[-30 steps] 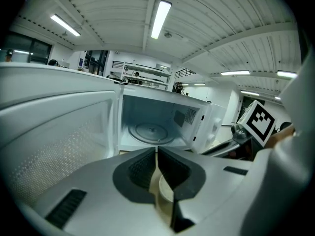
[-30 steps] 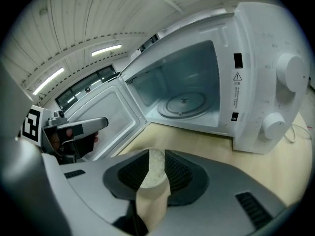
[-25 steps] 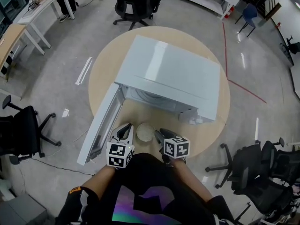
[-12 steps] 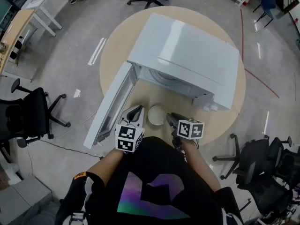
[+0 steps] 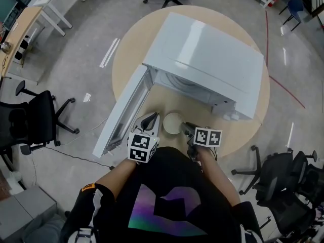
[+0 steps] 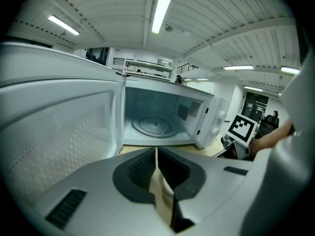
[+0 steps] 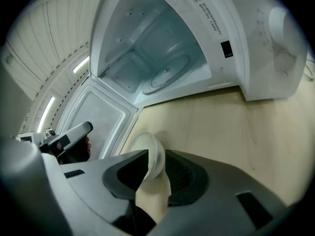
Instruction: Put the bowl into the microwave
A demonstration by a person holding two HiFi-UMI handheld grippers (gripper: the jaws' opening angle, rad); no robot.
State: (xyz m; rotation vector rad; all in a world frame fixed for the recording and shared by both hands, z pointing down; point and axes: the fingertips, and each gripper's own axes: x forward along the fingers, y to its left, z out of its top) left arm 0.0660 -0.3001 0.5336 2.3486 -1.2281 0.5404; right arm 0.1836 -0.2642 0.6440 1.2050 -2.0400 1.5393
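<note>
A white microwave [image 5: 202,65] stands on a round wooden table [image 5: 243,130], its door [image 5: 124,110] swung wide open to the left. The cavity with its glass turntable [image 6: 153,127] faces me. A small white bowl [image 5: 173,123] sits on the table just in front of the opening. My right gripper [image 5: 186,128] is at the bowl's right side, its jaws shut on the bowl's wall [image 7: 150,151]. My left gripper [image 5: 151,119] is left of the bowl beside the door, shut with nothing between its jaws [image 6: 156,154].
The open door blocks the left side of the table's front. A white cable [image 5: 223,113] lies by the microwave's right front corner. Black office chairs [image 5: 30,120] [image 5: 283,186] stand on the floor around the table.
The head view has shifted, so everything sits a little higher and further right. Both grippers and the bowl hold the same places relative to the microwave.
</note>
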